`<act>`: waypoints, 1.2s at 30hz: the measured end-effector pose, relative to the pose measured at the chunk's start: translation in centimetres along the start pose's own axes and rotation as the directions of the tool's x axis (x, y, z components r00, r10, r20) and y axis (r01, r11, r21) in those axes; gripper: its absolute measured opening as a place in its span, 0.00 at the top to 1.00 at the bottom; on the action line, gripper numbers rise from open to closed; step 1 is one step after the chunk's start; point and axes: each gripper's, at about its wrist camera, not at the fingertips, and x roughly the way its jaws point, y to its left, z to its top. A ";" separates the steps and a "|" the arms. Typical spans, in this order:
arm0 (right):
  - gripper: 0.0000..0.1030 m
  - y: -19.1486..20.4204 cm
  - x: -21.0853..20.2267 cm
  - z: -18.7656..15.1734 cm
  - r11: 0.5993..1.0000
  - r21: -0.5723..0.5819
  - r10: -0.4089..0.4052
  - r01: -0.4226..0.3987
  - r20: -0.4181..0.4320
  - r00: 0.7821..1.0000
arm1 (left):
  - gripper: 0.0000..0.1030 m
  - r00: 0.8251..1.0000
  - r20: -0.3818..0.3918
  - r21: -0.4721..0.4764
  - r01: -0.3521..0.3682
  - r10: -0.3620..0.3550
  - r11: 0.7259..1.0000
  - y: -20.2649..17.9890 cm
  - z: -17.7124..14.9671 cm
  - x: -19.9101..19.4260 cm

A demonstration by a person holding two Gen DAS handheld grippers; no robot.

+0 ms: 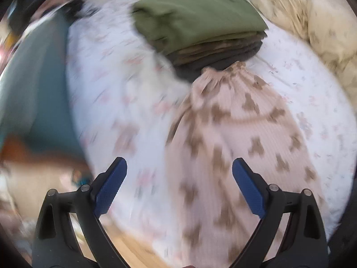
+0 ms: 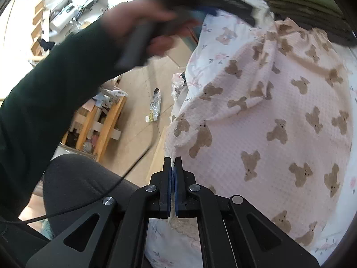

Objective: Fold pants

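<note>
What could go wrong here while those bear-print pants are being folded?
The right gripper pinches only a thin edge of the pants, so the cloth might slip out. The left gripper is open and holds nothing, so the pants could drag unevenly. Their waistband lies against the stack of folded clothes, which a pull might disturb.

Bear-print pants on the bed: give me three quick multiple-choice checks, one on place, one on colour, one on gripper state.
1. Where is the folded stack of clothes?
A. beyond the waistband
B. on the floor
C. on the chair

2. What colour is the stack's top garment?
A. red
B. olive green
C. white

3. How is the right gripper?
A. open
B. shut empty
C. shut on fabric

A: the stack lies past the bear-print pants.
B: its top layer is olive.
C: the right gripper pinches the pants' edge; the left gripper is open.
</note>
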 end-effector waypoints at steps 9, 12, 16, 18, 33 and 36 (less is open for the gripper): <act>0.99 3.2 6.9 0.0 0.997 -0.053 0.062 -0.061 0.017 0.998 | 0.09 0.993 0.049 -0.433 0.121 -0.111 0.893 5.2 -14.2 -5.4; 0.99 3.4 10.9 -0.6 0.996 -0.079 0.031 -0.031 -0.003 1.000 | 0.09 0.991 0.025 -0.523 0.128 -0.135 0.843 5.9 -16.8 -3.9; 0.94 2.2 13.9 -0.6 0.999 -0.002 0.039 -0.039 0.017 0.999 | 0.09 0.989 -0.007 -0.505 0.124 -0.148 0.854 5.0 -17.7 -1.9; 0.92 2.3 14.5 -0.7 0.999 0.010 0.042 -0.042 0.007 0.999 | 0.09 0.992 -0.004 -0.473 0.110 -0.127 0.874 4.7 -17.7 -2.0; 0.30 -5.3 -3.9 -7.1 0.989 0.146 -0.023 -0.007 0.203 0.979 | 0.09 0.943 -0.242 -0.248 0.167 -0.228 0.954 0.1 -20.6 3.4; 0.30 -9.5 -8.4 -10.3 0.959 0.278 -0.125 0.054 0.245 0.962 | 0.12 0.912 -0.320 -0.226 0.189 -0.257 0.956 -1.2 -21.1 5.2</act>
